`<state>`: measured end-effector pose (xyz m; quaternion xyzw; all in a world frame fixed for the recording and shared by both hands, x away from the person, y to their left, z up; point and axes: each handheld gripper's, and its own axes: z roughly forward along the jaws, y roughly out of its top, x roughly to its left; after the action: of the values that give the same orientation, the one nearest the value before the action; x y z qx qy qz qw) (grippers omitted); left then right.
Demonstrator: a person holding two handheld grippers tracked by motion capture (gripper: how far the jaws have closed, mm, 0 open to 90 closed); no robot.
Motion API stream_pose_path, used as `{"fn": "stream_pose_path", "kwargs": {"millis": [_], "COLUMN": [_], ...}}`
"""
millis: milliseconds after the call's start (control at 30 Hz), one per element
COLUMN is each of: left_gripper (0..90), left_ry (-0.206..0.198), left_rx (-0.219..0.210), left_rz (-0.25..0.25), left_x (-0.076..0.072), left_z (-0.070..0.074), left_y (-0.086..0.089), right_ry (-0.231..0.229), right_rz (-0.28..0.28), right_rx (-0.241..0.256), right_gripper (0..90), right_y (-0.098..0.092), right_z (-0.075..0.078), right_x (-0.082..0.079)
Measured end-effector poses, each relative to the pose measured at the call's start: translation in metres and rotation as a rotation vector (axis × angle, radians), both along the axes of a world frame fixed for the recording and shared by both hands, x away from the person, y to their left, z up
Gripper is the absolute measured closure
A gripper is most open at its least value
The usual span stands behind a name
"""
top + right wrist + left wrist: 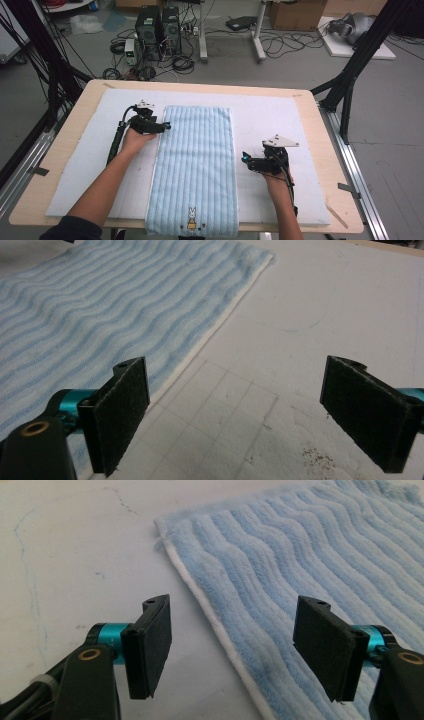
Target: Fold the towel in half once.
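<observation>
A light blue ribbed towel (195,170) lies flat and lengthwise down the middle of the white mat (280,120), with a small rabbit picture (191,220) near its front end. My left gripper (166,127) is at the towel's left edge near the far end. It is open, its jaws straddling the white-trimmed towel edge (220,630). My right gripper (245,158) is open just off the towel's right edge, low over the bare mat (280,390), with the towel (110,315) to its left.
The mat covers a wooden table (330,150) whose edges are close on all sides. The towel's front end hangs slightly over the near edge. Computers, cables and boxes (160,30) sit on the floor beyond.
</observation>
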<state>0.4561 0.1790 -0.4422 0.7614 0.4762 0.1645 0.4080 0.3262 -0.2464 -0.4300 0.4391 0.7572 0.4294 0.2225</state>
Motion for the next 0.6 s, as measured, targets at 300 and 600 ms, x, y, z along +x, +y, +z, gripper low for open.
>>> {"fn": "stream_pose_path", "kwargs": {"millis": [300,600], "left_gripper": [47.0,84.2], "left_ry": [-0.007,-0.031], "left_rx": [0.07,0.05], "left_rz": [0.021,-0.051], "left_x": [0.003,0.002], "left_z": [-0.004,-0.007], "left_y": [-0.007,-0.012], "right_ry": [0.005,0.024], "right_rz": [0.008,0.0], "right_rx": [-0.005,-0.032], "right_gripper": [11.6,11.6], "right_y": [0.001,0.006], "right_z": [-0.001,-0.003], "right_x": [0.001,0.007]}}
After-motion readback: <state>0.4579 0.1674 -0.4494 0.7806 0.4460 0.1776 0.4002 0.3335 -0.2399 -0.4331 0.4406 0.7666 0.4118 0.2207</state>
